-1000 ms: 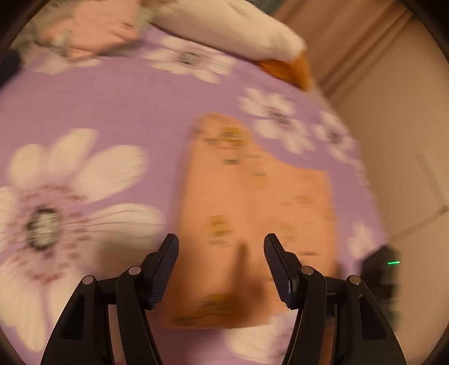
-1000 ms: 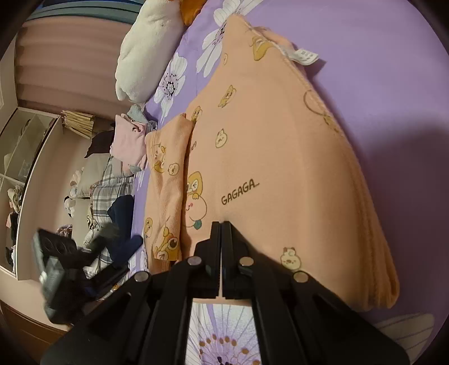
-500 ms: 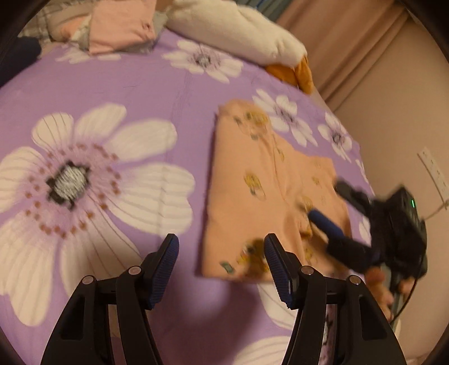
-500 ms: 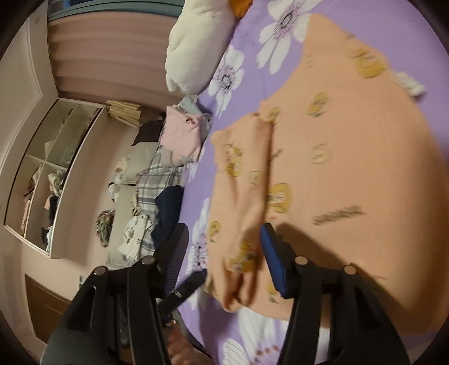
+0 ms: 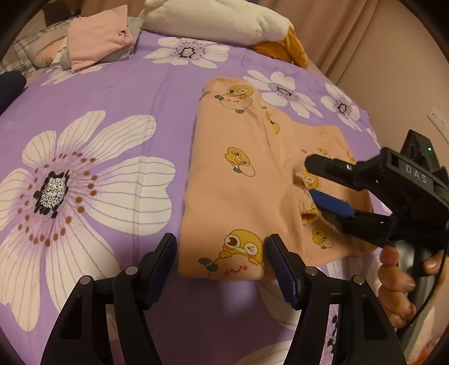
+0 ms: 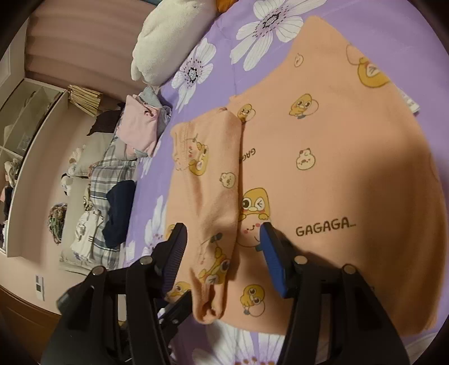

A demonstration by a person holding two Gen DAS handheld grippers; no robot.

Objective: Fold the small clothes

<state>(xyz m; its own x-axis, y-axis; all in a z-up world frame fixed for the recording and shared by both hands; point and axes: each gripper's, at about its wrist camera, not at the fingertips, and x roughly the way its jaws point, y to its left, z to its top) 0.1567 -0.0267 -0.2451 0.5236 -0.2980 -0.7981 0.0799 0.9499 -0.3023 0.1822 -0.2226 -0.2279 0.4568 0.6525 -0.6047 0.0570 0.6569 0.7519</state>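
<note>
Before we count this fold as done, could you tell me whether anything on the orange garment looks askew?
The folded-in sleeve of the orange duck-print cotton top lies bunched, its cuff overhanging the near hem; a white label sticks out at the far edge.

Left wrist view: low and near over the purple floral bedsheet point(image 5: 118, 92), facing up the bed toward the white plush pillow point(image 5: 216, 19) and curtain point(image 5: 350, 36). Right wrist view: closer, rolled sideways — facing across the bed toward the shelving point(image 6: 25, 112). Both share the peach duck-print garment point(image 5: 241, 179) point(image 6: 336, 157), pillow and folded pink clothes point(image 5: 98, 47) point(image 6: 140, 126) — the left also catches the right gripper point(image 5: 311, 179).
</note>
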